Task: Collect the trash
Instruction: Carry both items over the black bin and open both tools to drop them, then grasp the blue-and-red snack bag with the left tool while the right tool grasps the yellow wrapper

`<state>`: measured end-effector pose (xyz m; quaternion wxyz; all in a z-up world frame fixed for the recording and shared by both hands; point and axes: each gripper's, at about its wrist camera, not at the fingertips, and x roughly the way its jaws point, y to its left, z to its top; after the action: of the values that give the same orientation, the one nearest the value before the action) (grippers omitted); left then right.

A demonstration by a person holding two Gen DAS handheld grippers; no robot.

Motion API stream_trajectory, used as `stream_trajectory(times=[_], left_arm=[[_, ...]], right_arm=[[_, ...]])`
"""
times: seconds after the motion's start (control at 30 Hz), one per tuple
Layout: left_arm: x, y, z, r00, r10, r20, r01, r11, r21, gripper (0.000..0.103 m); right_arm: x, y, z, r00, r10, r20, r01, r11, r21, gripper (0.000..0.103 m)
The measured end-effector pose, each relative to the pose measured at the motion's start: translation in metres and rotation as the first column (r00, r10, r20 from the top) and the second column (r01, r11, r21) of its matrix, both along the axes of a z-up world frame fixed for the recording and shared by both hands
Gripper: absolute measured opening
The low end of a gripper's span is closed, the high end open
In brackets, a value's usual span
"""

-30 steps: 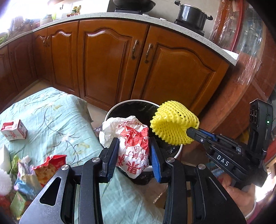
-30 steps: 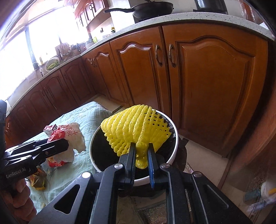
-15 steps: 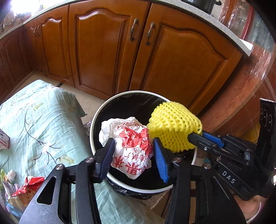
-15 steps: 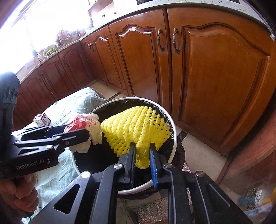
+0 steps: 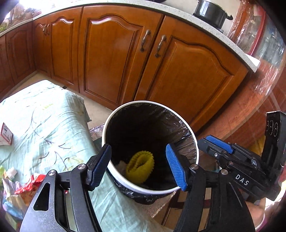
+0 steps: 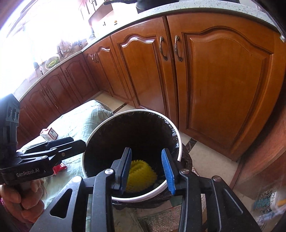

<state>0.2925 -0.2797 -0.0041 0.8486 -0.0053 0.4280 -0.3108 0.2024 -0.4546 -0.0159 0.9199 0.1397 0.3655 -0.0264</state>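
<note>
A white trash bin [image 5: 114, 123] [image 6: 176, 133] lined with a black bag stands on the floor beside the table. At its bottom lies the yellow foam fruit net [image 5: 140, 166] [image 6: 141, 175], with a bit of pale paper beside it. My left gripper [image 5: 139, 167] hovers over the bin's near rim; its jaws are opening and nothing is between them. My right gripper [image 6: 147, 166] is also above the bin, its jaws opening and empty. In the left wrist view the right gripper [image 5: 216, 146] shows at the bin's right side; in the right wrist view the left gripper [image 6: 78, 144] shows at its left.
A table under a pale green floral cloth [image 5: 44, 125] holds a small carton [image 5: 5, 133] [image 6: 49, 133] and a heap of crumpled wrappers [image 5: 21, 189]. Wooden cabinet doors [image 5: 116, 58] stand behind the bin. A black pot [image 5: 211, 13] sits on the counter.
Both grippers have let go: the red-and-white wrapper and the yellow foam net have dropped into the bin, and both pairs of jaws have spread wider. The left gripper moved closer over the bin.
</note>
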Motion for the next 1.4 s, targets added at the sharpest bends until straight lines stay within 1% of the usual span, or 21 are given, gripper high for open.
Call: stream_trajectory(times=[0.03,0.07,0.1,0.17,0.27,0.4,0.5,0.63,0.87,1.17,1.4], left_arm=[[-0.005,0.006,0.001,1.000,0.011,0.009,-0.011,1.000,-0.005,0.064],[-0.009,0.013,0.002,1.000,0.022,0.016,-0.022,1.000,-0.011,0.064],[-0.014,0.020,0.002,0.999,0.034,0.021,-0.034,0.999,-0.018,0.064],[-0.025,0.033,0.002,0.998,0.055,0.027,-0.054,0.998,-0.031,0.064],[-0.042,0.054,0.002,0.995,0.090,0.040,-0.089,0.995,-0.037,0.064],[-0.065,0.084,-0.001,0.988,0.140,0.067,-0.138,0.990,-0.029,0.065],[-0.080,0.106,-0.004,0.984,0.166,0.071,-0.164,0.986,-0.027,0.065],[-0.101,0.136,-0.005,0.973,0.212,0.096,-0.212,0.977,-0.013,0.065],[-0.123,0.193,-0.005,0.949,0.295,0.116,-0.294,0.955,-0.020,0.065],[-0.133,0.249,-0.007,0.907,0.403,0.121,-0.403,0.915,-0.021,0.065],[-0.134,0.278,-0.012,0.883,0.456,0.112,-0.458,0.889,-0.016,0.065]], right_arm=[[-0.003,0.002,0.001,1.000,-0.001,0.008,0.001,1.000,0.008,0.045],[-0.007,0.004,0.002,1.000,-0.003,0.019,0.002,1.000,0.020,0.054],[-0.010,0.007,0.002,1.000,-0.004,0.031,0.003,0.999,0.034,0.059],[-0.018,0.014,0.002,0.999,-0.004,0.054,0.001,0.998,0.058,0.073],[-0.028,0.029,0.001,0.997,0.001,0.080,-0.008,0.996,0.090,0.081],[-0.040,0.049,-0.003,0.995,0.013,0.101,-0.026,0.992,0.123,0.083],[-0.046,0.066,-0.007,0.994,0.033,0.103,-0.048,0.988,0.147,0.086],[-0.049,0.087,-0.015,0.993,0.067,0.093,-0.083,0.980,0.182,0.087],[-0.054,0.128,-0.023,0.988,0.136,0.073,-0.148,0.969,0.198,0.087],[-0.047,0.174,-0.026,0.973,0.222,0.058,-0.229,0.954,0.196,0.087],[-0.042,0.214,-0.027,0.947,0.316,0.054,-0.320,0.927,0.195,0.087]])
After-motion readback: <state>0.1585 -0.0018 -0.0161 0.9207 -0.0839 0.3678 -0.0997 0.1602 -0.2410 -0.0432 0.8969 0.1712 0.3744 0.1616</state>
